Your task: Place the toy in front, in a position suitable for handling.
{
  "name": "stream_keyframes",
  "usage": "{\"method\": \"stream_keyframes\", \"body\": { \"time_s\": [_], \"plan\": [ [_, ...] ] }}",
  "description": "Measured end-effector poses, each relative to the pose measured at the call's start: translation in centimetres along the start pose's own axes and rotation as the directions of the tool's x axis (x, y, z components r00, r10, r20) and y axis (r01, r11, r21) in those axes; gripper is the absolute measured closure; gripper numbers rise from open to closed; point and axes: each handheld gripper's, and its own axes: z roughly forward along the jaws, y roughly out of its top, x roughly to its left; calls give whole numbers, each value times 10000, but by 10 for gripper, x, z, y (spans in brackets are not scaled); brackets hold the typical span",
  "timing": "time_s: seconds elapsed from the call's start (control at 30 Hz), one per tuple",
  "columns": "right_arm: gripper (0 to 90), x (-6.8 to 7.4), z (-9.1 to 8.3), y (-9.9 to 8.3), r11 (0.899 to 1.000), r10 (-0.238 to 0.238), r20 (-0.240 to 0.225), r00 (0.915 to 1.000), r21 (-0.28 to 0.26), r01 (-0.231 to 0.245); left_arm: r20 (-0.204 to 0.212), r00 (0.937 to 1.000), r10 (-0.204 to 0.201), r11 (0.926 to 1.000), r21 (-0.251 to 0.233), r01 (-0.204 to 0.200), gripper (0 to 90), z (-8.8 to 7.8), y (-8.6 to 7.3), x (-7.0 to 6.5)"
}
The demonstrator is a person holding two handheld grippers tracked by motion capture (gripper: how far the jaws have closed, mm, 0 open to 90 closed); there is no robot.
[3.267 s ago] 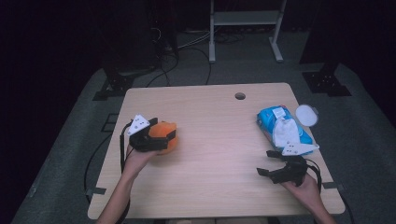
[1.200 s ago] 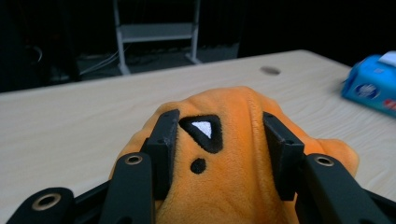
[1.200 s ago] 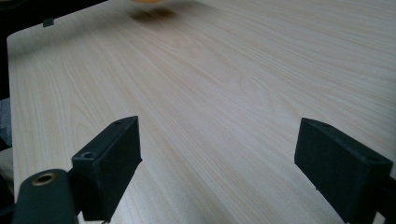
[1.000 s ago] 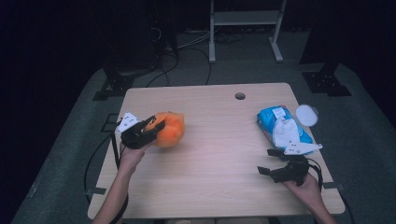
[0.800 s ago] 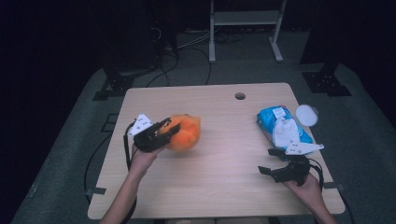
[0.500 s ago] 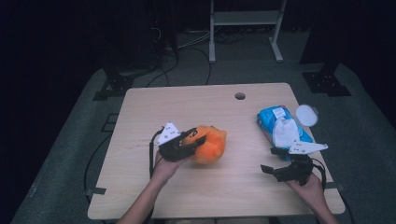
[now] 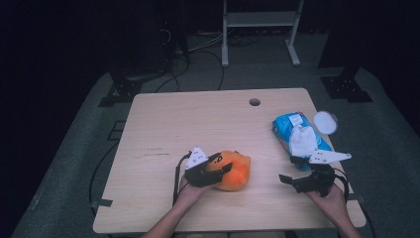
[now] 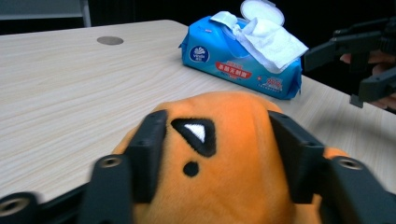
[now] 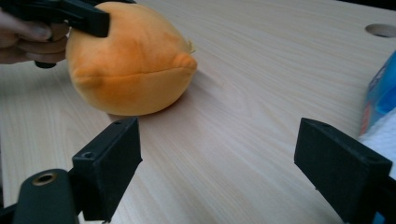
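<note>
Since a second ago I have carried the orange plush toy (image 7: 234, 170) from the left of the surface (image 7: 188, 124) to its near middle, where it now rests. My left gripper (image 7: 220, 168) has just been opening its jaws; they flank the toy's sides, and I cannot tell whether they press it. My right gripper (image 7: 292, 171) has stayed at the near right, jaws spread wide with nothing between them.

The toy is soft, fuzzy and rounded. The surface is pale wood grain with a round hole (image 7: 254, 102) at its far edge. The blue wipes pack (image 7: 297, 136) is glossy plastic, with a white wipe sticking out under its flipped-up lid.

The left gripper view shows a black and white stitched mark on the toy; the right gripper view shows its plain seamed side.
</note>
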Motion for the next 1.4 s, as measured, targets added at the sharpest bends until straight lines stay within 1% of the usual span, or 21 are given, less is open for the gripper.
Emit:
{"method": "stream_keyframes", "body": {
  "time_s": [0.03,0.1,0.17,0.27,0.33,0.4,0.47,0.57,0.67,0.73,0.83,0.9,0.97,1.1,1.2,1.3,1.37,1.4],
  "plan": [
    [137,-1,-1,1,9999,-28,49,10000,-97,28,30,10000,-23,10000,35,23,331,-1,0,0],
    [137,-4,-5,3,9998,-43,240,9997,-173,47,39,10000,90,9999,81,-90,309,-3,0,-2],
    [137,-9,-8,6,9996,-23,467,9989,-293,37,114,9999,44,9999,110,-45,292,-5,0,-4],
    [137,-19,-15,12,9989,57,856,9963,-468,-17,187,9997,132,9997,189,-136,274,-7,2,-8],
    [140,-28,-20,17,9982,106,1165,9931,-600,-37,200,9994,266,9992,288,-271,270,-8,1,-10],
    [143,-37,-22,22,9982,10,1629,9866,-588,87,212,9993,321,9989,334,-328,262,-10,1,-11],
    [146,-46,-22,27,9985,-71,2001,9798,-519,178,219,9990,386,9986,366,-394,257,-11,0,-11],
    [166,-60,-18,32,9992,-235,2503,9679,-259,310,236,9988,430,9983,387,-439,255,-12,-1,-11],
    [190,-74,-10,33,9998,-145,2673,9635,-65,169,238,9986,463,9982,377,-472,242,-11,-2,-10],
    [202,-80,-4,33,9997,-252,2891,9570,143,220,244,9987,459,9982,374,-468,241,-11,-2,-10],
    [227,-88,2,30,9994,-163,3073,9515,342,61,290,9983,508,9979,385,-519,236,-11,-3,-10],
    [276,-92,4,26,9992,-5,3058,9521,383,-118,316,9982,511,9980,368,-522,235,-11,-3,-10],
    [339,-95,6,22,9985,29,3166,9485,510,-200,335,9981,515,9979,370,-527,235,-11,-3,-10],
    [493,-96,6,15,9976,40,3209,9471,645,-261,366,9979,529,9978,389,-543,230,-11,-3,-10],
    [607,-97,4,11,9975,155,3100,9506,612,-362,382,9976,577,9975,397,-592,227,-11,-3,-10],
    [701,-100,1,9,9971,315,2999,9535,560,-506,391,9975,593,9974,392,-609,226,-11,-3,-10],
    [762,-100,-1,9,9970,432,2844,9577,492,-596,408,9974,595,9974,388,-611,224,-11,-3,-10],
    [796,-100,-1,9,9971,424,2841,9578,490,-587,416,9973,601,9973,387,-617,222,-11,-3,-10]
  ]
}}
